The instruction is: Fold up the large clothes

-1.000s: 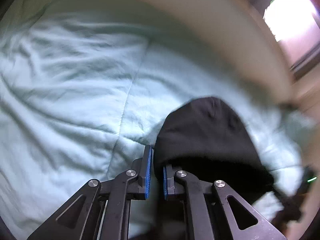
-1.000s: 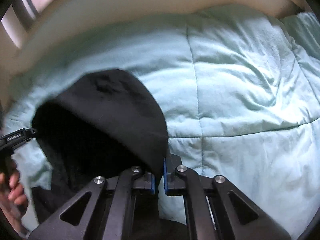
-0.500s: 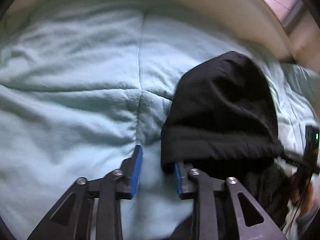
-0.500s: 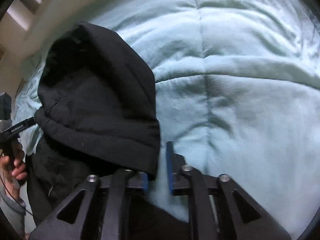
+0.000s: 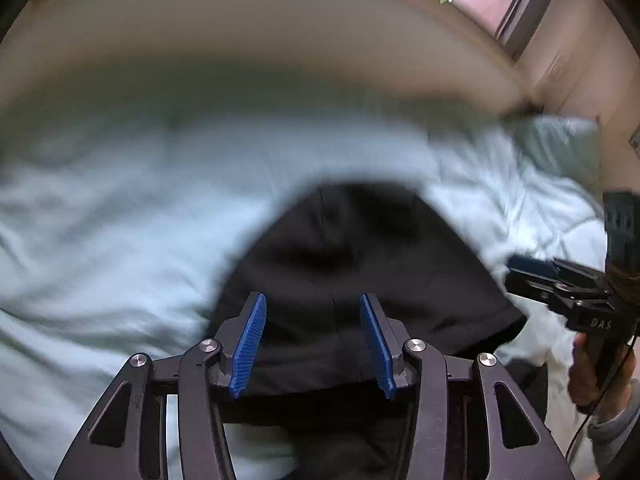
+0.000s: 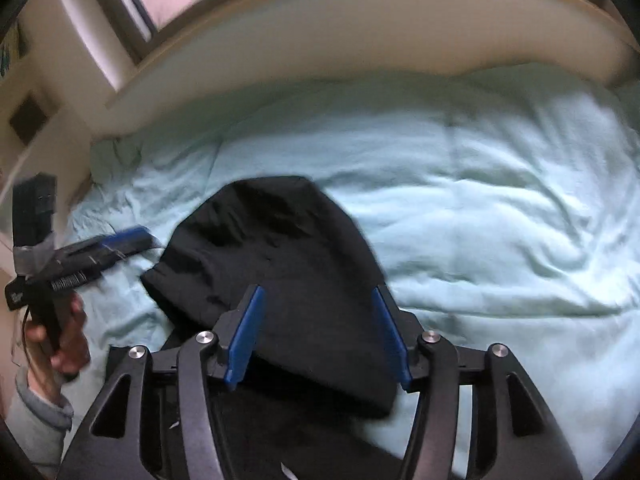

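Left wrist view: a pale mint quilt (image 5: 120, 240) fills the middle band of the frame, blurred, under a beige headboard (image 5: 240, 32) that arcs along the top. On the quilt, centre to lower centre, lies the black hooded garment (image 5: 352, 264), its rounded hood uppermost and the darker body running off the bottom edge. Its cloth is matte black, with a seam down the hood and a thick hem along its lower border. Blue-padded and spread wide, the left gripper (image 5: 312, 340) holds nothing, the hood showing between its fingers. At the right edge the right gripper (image 5: 532, 270) bears white letters reading "DAS", the rest hidden. Right wrist view: the right gripper's (image 6: 316, 336) jaws likewise stand apart and empty over the garment (image 6: 280, 248); the left gripper (image 6: 128, 240), at left, carries a white label too blurred to read
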